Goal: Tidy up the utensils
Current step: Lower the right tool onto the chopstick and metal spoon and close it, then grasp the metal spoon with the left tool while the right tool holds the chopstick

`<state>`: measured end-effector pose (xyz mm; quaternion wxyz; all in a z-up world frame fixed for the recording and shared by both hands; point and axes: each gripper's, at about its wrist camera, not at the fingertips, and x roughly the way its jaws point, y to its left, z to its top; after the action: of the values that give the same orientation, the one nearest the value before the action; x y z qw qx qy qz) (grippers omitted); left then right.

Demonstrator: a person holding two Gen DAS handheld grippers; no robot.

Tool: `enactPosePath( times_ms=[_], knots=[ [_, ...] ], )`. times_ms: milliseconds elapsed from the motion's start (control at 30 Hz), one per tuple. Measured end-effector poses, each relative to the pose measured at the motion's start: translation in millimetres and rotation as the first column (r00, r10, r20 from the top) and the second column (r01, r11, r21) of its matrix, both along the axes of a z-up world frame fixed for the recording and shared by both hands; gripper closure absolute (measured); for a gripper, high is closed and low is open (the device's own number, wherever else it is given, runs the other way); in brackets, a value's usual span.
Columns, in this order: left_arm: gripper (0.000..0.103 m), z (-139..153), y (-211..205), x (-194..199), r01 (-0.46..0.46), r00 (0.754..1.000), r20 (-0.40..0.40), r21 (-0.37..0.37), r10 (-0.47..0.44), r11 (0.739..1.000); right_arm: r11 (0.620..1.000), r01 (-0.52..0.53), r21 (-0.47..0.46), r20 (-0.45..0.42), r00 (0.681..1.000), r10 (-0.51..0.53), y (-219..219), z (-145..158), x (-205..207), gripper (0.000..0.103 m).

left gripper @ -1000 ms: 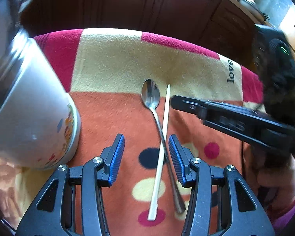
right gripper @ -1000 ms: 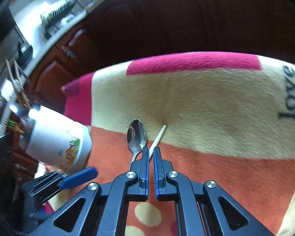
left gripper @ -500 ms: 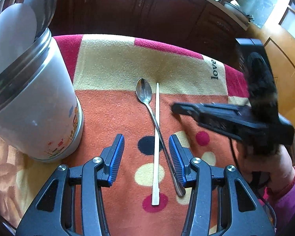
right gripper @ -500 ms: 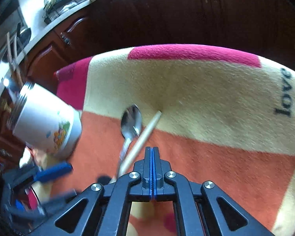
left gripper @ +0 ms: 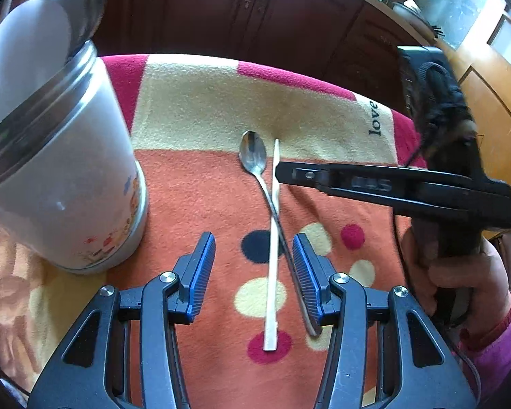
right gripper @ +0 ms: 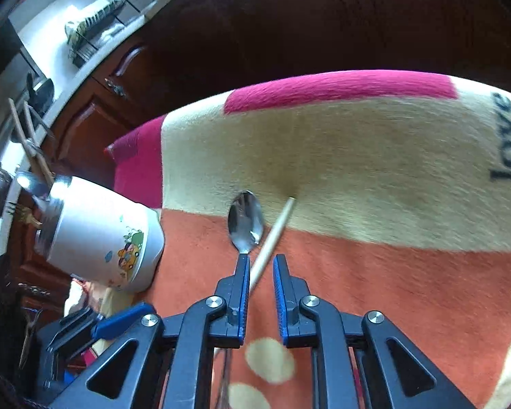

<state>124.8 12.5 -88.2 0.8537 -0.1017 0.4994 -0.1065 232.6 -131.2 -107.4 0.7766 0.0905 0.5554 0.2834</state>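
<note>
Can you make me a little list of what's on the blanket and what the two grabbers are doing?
surface: blanket, spotted, with the word love
spoon: lying flat, handle crossing the chopstick
holder: white canister, upright, utensils inside
left gripper: open, empty, above both handles
right gripper: jaws just been opening, chopstick between them, not pinched

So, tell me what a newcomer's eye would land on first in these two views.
First the metal spoon and pale chopstick, crossing mid-handle on the bright spotted blanket. The right gripper hovers slightly open over the chopstick, its jaws having just been opening. At far left stands the white utensil canister, already stocked; the left gripper waits open over both handles.
</note>
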Motion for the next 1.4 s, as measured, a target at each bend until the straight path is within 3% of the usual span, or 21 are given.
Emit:
enactPosePath(
  times_ms=[133,267,367,467,600,700,733,867,1100,1400],
  knots=[
    [0.056,-2.0,4.0,1.7,-0.018,1.0,-0.002,0.002,0.018,1.0,0.999,0.031,-0.038,0.02,0.999,-0.03,6.5,-2.7,3.2,0.091],
    [0.056,-2.6,1.1,4.1,-0.023,1.0,-0.002,0.0,0.023,1.0,0.998,-0.002,-0.057,0.057,0.998,0.005,8.3,-1.9,-2.2,0.092],
    [0.056,-3.2,-1.5,5.8,-0.021,1.0,-0.002,0.001,0.021,1.0,0.999,-0.006,-0.05,0.061,0.998,0.009,3.5,-2.0,-5.3,0.103],
    [0.056,-4.7,-2.1,7.5,-0.022,1.0,-0.009,0.005,0.022,1.0,0.995,-0.012,-0.098,0.073,0.997,0.019,-13.4,-2.9,-8.3,0.103],
    [0.056,-6.3,-1.4,9.0,-0.029,0.999,-0.015,0.008,0.029,1.0,1.0,0.011,0.019,0.061,0.998,-0.012,-35.4,-0.1,-7.5,0.103],
    [0.056,-7.4,-2.9,12.2,-0.037,0.999,-0.021,0.007,0.037,0.999,0.995,0.032,0.09,0.001,0.999,-0.033,-32.6,-1.0,-2.9,0.098],
    [0.056,-6.8,-3.3,12.7,-0.037,0.999,-0.022,0.004,0.037,0.999,0.997,0.034,0.075,-0.009,0.999,-0.033,-27.3,-1.8,-1.4,0.094],
    [0.056,-4.4,-4.1,9.1,-0.023,1.0,-0.014,0.016,0.023,1.0,1.0,0.015,-0.001,-0.032,0.999,-0.015,-10.2,-12.2,0.0,0.093],
    [0.056,-10.3,-0.7,7.2,-0.035,0.999,-0.029,0.025,0.036,0.999,0.998,0.05,-0.049,-0.022,0.998,-0.051,6.9,-8.0,4.1,0.092],
    [0.056,-11.4,-1.6,0.0,-0.025,0.999,-0.034,0.031,0.026,0.999,0.998,0.039,-0.041,-0.026,0.999,-0.04,9.9,-4.5,7.8,0.09]
  ],
)
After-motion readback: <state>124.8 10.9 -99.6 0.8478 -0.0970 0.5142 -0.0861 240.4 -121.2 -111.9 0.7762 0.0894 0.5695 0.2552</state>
